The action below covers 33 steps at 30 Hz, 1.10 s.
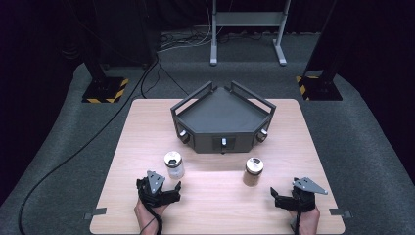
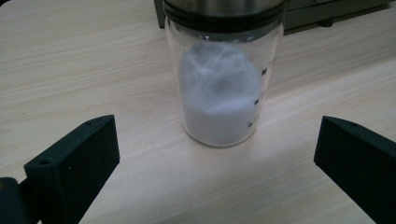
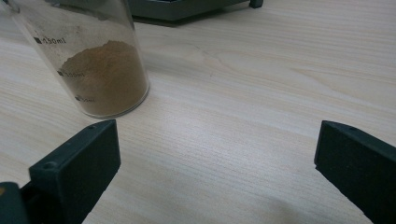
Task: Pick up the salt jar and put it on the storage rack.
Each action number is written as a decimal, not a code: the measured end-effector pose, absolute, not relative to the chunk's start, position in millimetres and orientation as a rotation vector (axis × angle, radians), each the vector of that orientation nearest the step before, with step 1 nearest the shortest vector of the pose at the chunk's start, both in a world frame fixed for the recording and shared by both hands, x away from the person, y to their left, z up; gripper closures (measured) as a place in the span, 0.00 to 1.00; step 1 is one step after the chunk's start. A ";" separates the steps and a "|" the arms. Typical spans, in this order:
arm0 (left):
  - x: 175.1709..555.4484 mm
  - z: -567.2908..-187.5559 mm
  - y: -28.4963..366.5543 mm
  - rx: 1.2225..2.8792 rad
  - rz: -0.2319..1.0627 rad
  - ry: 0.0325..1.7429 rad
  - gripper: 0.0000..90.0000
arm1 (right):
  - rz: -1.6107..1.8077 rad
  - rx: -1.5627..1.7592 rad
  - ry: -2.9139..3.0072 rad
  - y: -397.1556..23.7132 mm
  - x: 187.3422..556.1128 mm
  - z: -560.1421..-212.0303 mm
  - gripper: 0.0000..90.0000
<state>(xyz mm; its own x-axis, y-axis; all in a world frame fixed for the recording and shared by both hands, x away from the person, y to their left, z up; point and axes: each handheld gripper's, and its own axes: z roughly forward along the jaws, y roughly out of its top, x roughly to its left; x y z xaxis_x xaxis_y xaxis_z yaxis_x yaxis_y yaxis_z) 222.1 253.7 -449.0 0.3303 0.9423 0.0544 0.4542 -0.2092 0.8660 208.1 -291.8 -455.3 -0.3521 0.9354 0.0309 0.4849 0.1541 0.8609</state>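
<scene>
On the pale wooden table (image 1: 215, 205), a clear glass jar of white powder with a metal lid (image 1: 173, 165) stands just beyond the left gripper (image 1: 164, 192), whose jaws are spread wide and empty. A matching jar of brown powder (image 1: 253, 171) stands to the far left of the right gripper (image 1: 288, 199), also spread and empty. Behind them sits a dark angular metal tray (image 1: 222, 115). The likely step is grasping: the left gripper is already centred, so it should advance straight and close on the glass below the lid; the right must swing left first.
</scene>
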 end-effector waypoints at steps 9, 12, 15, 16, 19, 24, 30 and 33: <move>250.6 -448.0 250.3 1.829 0.726 1.221 0.00 | 1.115 1.350 1.910 -291.1 208.4 -455.1 0.00; 258.1 -450.9 249.4 1.822 0.709 1.219 0.00 | 1.113 1.342 1.916 -291.1 208.7 -455.1 0.00; 263.0 -451.2 248.4 1.821 0.708 1.217 0.00 | 1.118 1.347 1.911 -291.5 208.0 -455.4 0.00; 264.5 -450.6 247.9 1.823 0.710 1.217 0.00 | 1.118 1.347 1.909 -291.5 207.8 -455.5 0.00; 269.1 -449.1 246.2 1.825 0.704 1.214 0.00 | 1.118 1.341 1.911 -291.3 207.5 -455.6 0.00; 276.9 -447.2 245.4 1.843 0.672 1.212 0.00 | 1.121 1.337 1.912 -291.5 207.1 -455.8 0.00; 283.4 -449.6 242.1 1.848 0.675 1.253 0.07 | 1.120 1.326 1.924 -291.9 208.1 -455.5 0.00; 284.9 -451.3 243.3 1.843 0.666 1.264 0.11 | 1.118 1.323 1.919 -291.2 207.0 -455.8 0.00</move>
